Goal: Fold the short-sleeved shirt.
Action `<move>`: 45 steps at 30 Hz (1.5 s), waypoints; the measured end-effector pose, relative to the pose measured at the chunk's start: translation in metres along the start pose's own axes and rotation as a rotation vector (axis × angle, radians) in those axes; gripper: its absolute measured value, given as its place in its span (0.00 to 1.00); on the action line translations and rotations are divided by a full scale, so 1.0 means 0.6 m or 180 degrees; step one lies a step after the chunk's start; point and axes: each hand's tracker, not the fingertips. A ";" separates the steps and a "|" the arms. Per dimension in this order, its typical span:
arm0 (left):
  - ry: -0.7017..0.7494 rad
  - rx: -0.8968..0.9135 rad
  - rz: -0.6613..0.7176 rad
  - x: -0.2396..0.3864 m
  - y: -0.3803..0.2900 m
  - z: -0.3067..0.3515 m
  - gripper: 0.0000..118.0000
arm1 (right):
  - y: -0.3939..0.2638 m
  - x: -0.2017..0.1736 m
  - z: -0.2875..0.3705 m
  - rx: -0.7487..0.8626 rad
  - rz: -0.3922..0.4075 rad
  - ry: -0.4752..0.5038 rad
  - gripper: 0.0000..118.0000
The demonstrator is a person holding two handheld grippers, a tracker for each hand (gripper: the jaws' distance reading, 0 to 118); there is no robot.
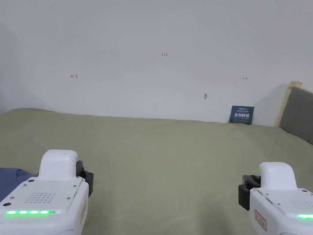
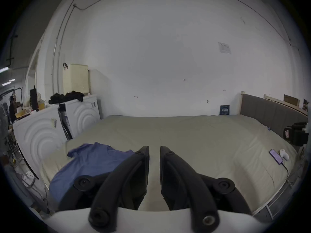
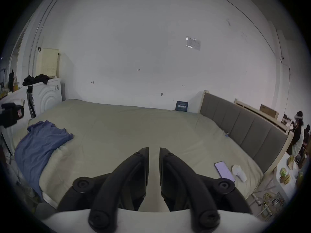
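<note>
Both your tools are empty, jaws a narrow gap apart: left tool [image 2: 154, 154], right tool [image 3: 154, 154]. The blue shirt [image 2: 87, 164] lies crumpled left of your left tool, draped over the bed [image 2: 193, 135] edge; a careless one-layer grab could drag it off.

light: even, soft, diffuse indoor | head view: bright, sharp, white wall [image 1: 159, 36] slightly washed out | shadows: faint, soft beside headboard [image 1: 298, 113] | glow: green indicator strips on gripper housings | gripper views: dimmer, greyish, strong fisheye bending at edges, black vignette corners | blur: own jaws close-up soft, shirt [image 2: 87, 162] edge slightly smeared
</note>
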 end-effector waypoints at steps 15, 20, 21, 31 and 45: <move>0.1141 0.0077 0.0155 -0.228 0.026 0.172 0.11 | 0.071 -0.257 0.041 0.0237 0.0261 0.1434 0.07; 0.1804 -0.0098 0.0227 -0.322 -0.015 0.292 0.11 | 0.059 -0.425 0.099 0.0229 0.0437 0.2401 0.06; 0.1947 -0.0180 0.0261 -0.336 -0.028 0.316 0.11 | 0.050 -0.455 0.113 0.0191 0.0531 0.2581 0.06; 0.2388 -0.0551 0.0476 -0.392 -0.095 0.393 0.11 | -0.002 -0.541 0.153 -0.0015 0.0688 0.3179 0.06; 0.0370 -0.1146 0.0058 -0.380 0.052 -0.082 0.10 | 0.049 -0.346 -0.033 -0.0155 0.0383 0.1855 0.06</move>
